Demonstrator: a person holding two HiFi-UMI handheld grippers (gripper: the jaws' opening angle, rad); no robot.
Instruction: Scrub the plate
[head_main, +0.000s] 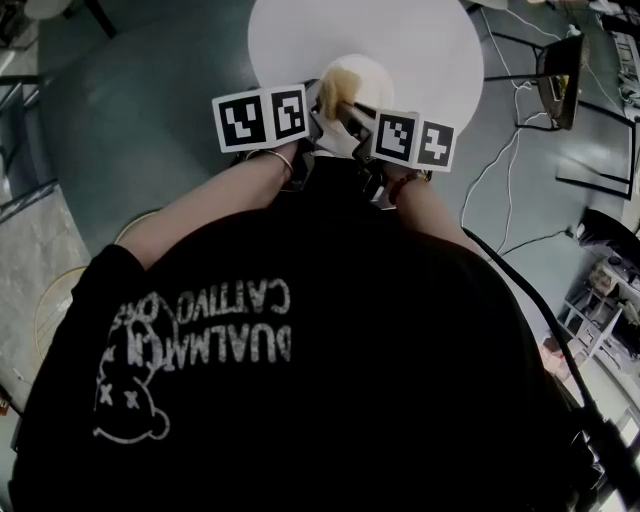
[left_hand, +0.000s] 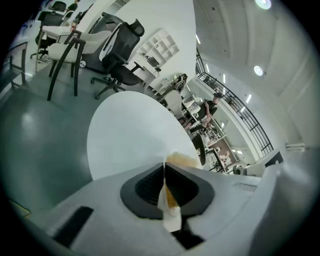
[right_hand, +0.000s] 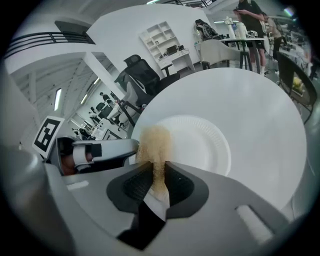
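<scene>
The round white bench (head_main: 430, 40) carries a white paper plate (right_hand: 200, 145) with a fluted rim, lying flat near the edge closest to the person. The left gripper (left_hand: 165, 167) has its jaws pinched nearly together on the plate's left rim. The right gripper (right_hand: 159, 170) is clamped narrowly on a tan sponge (right_hand: 154, 142), whose free end sits over the plate's left part.

Left claw (left_hand: 164, 169) clamped on plate rim (left_hand: 170, 220), sponge (left_hand: 181, 160) beyond, white table (left_hand: 127, 135)
</scene>
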